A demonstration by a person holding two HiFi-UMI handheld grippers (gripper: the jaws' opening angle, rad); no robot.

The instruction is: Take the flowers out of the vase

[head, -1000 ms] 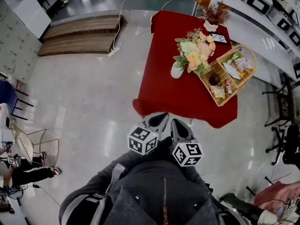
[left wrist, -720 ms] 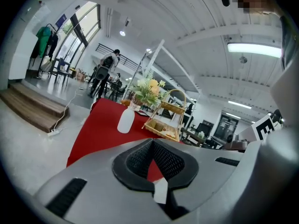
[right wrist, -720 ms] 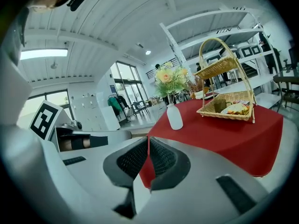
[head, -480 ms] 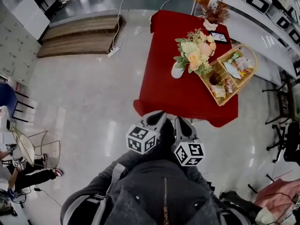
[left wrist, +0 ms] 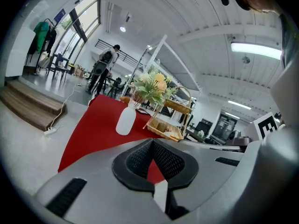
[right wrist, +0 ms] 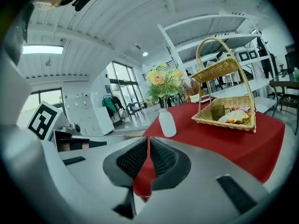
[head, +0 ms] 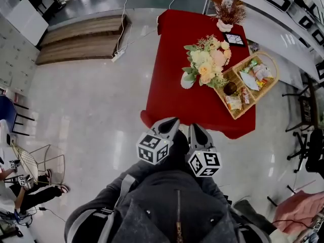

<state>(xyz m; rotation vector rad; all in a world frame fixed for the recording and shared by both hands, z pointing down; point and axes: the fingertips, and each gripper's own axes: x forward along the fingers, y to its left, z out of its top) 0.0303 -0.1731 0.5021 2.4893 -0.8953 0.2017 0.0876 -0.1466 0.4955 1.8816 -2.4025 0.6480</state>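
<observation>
**Both grippers shut and empty, short of the table; bouquet untouched**

- Table [head: 177, 97], under a red cloth, stands ahead of the person on a pale glossy floor. Its near edge lies just beyond the gripper tips in the head view.
- Basket [head: 264, 89], woven with a hoop handle, sits at the right side of the table and holds snack packets and a dark cup. It is just right of the bouquet.
- Flowers [head: 206, 64]: a cream, yellow and peach bunch with green leaves, still standing in the vase around mid-table.
- Vase [head: 187, 80]: small, white, narrow-necked, standing upright on the cloth.
- Pot of dried stems [head: 229, 17] at the far end of the table.
- Left gripper [head: 174, 121]: jaws together at the tips, nothing between them; only cloth shows through the gap behind the pads.
- Right gripper [head: 194, 127]: the same, closed and empty. Both are well apart from the vase.

Handling, as judged:
- The bunch looks light, with soft heads that would crush.
- The stems look stiffer, so the best hold is likely low on them, just above the vase neck.
- The vase looks light, smooth and easy to tip, so one gripper steadying its body while the other lifts seems wise.

Writing: no brand or label can be read. Only black-and-white square patterns show on the marker cubes [head: 153, 149].
</observation>
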